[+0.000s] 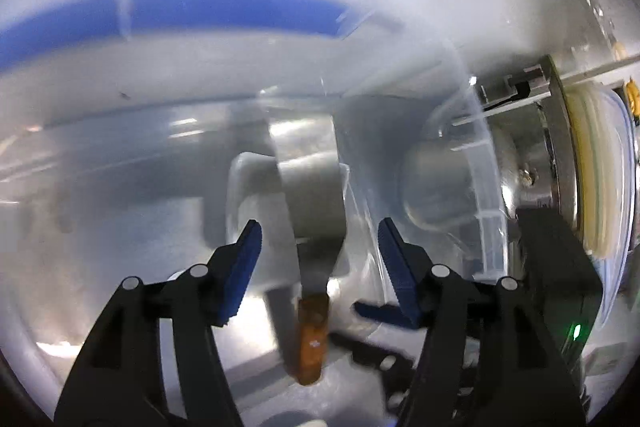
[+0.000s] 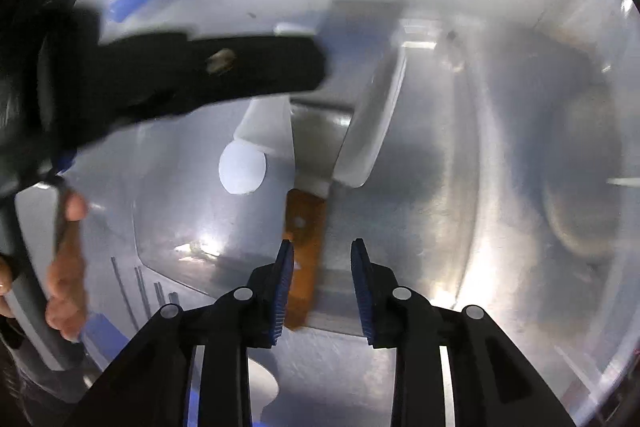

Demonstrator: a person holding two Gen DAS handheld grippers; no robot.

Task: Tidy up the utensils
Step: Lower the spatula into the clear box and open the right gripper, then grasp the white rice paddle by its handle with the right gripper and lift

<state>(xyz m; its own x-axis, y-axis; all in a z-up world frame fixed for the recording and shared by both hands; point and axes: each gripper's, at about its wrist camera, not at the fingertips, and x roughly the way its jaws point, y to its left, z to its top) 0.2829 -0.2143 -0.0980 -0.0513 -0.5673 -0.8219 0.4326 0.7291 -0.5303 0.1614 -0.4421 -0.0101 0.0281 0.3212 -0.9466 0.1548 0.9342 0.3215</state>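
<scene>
Left wrist view looks down into a clear plastic container with a blue rim curving across the far side. Inside lies a knife with a broad steel blade and a brown wooden handle, the handle pointing toward the near edge and the blade running away from the camera. The left gripper hangs over it with its blue-padded fingers spread wide, one on each side of the blade and clear of it; nothing is pinched. To the right, another black gripper body with a green light shows beside a pale yellowish round object that is too blurred to name.

Right wrist view shows the same knife on the container floor, with its wooden handle reaching toward the right gripper. Those fingers stand partly apart; the handle's near end passes just behind the left pad, and whether it touches I cannot tell. The left gripper's black body crosses the upper left, with a person's hand wrapped around its grip at the left edge. A white round sticker sits left of the blade
</scene>
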